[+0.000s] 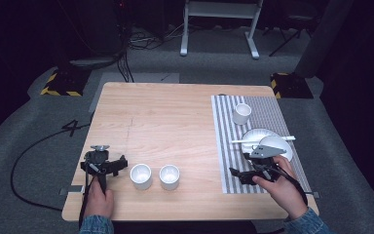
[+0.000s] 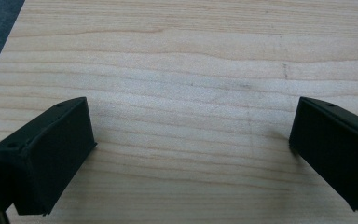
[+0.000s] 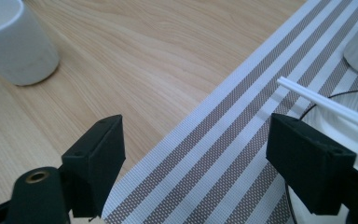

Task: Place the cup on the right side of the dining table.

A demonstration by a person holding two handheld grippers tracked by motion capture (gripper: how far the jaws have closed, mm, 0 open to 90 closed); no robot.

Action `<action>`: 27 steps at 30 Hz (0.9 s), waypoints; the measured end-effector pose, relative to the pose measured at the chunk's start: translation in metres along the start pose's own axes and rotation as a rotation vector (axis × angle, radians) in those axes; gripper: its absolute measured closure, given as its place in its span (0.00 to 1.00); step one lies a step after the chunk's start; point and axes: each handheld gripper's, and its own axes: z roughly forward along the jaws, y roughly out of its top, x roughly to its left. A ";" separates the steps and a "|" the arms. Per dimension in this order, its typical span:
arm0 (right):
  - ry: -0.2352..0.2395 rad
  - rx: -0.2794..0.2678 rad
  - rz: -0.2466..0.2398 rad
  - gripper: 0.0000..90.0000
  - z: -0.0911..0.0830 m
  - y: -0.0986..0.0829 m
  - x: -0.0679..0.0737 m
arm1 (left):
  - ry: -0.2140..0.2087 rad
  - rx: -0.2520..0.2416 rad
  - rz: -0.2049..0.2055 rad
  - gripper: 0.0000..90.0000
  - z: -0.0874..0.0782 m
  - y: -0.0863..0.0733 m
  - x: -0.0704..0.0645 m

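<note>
Setup: wooden tabletop (image 1: 175, 112) with a striped mat (image 1: 224, 146) on its right part. On the mat: one cup (image 1: 241, 113) at the far end, a plate (image 1: 253, 135) nearer the person, chopsticks (image 1: 263, 140) lying across it, and what looks like a spoon or small dish just beside the plate; cannot tell which. Two more cups stand on bare wood near the front edge, left cup (image 1: 140, 176) and right cup (image 1: 169, 177), close together but apart.

Left claw (image 1: 108, 166): jaws wide, holding nothing, just left of the left cup. Its own view has bare wood between the jaws (image 2: 191, 140).

Right claw (image 1: 247, 174): jaws wide, holding nothing, over the mat's near left edge beside the plate. In its own view a cup (image 3: 16, 42) sits far left and a chopstick (image 3: 321, 105) crosses above the right jaw.

Judgement: the step in hand is likely a reach for a front cup, to join the setting on the mat.

Notes for doing it well:
- Turn the left claw toward the left cup so the wall sits between the jaws.
- Grip low on the wall; glazed ware may slip.
- Approach from the left so the right cup is not knocked.
- Keep the right claw off the chopsticks; they may roll.
</note>
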 end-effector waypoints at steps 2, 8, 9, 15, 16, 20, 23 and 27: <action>-0.011 0.004 0.005 0.22 0.003 -0.005 0.000 | 0.001 -0.001 0.000 0.00 0.000 0.000 0.000; -0.042 0.004 0.007 0.22 0.008 -0.019 0.002 | 0.001 -0.001 -0.001 0.00 0.000 0.000 0.000; -0.047 0.006 0.004 0.22 0.009 -0.022 0.002 | 0.000 0.000 0.000 0.00 0.000 0.000 0.000; -0.038 0.016 0.016 0.22 0.014 -0.033 0.006 | 0.001 -0.001 0.000 0.00 0.000 0.000 0.000; -0.034 0.019 0.014 0.22 0.015 -0.034 0.007 | 0.000 0.000 0.000 0.00 0.000 0.000 0.000; -0.028 0.021 0.013 0.22 0.017 -0.039 0.010 | 0.000 0.000 0.000 0.00 0.000 0.000 0.000; -0.028 0.025 0.015 0.22 0.019 -0.044 0.011 | 0.000 0.000 0.000 0.00 0.000 0.000 0.000; -0.021 0.037 0.013 0.22 0.022 -0.049 0.013 | 0.000 0.000 0.000 0.00 0.000 0.000 0.000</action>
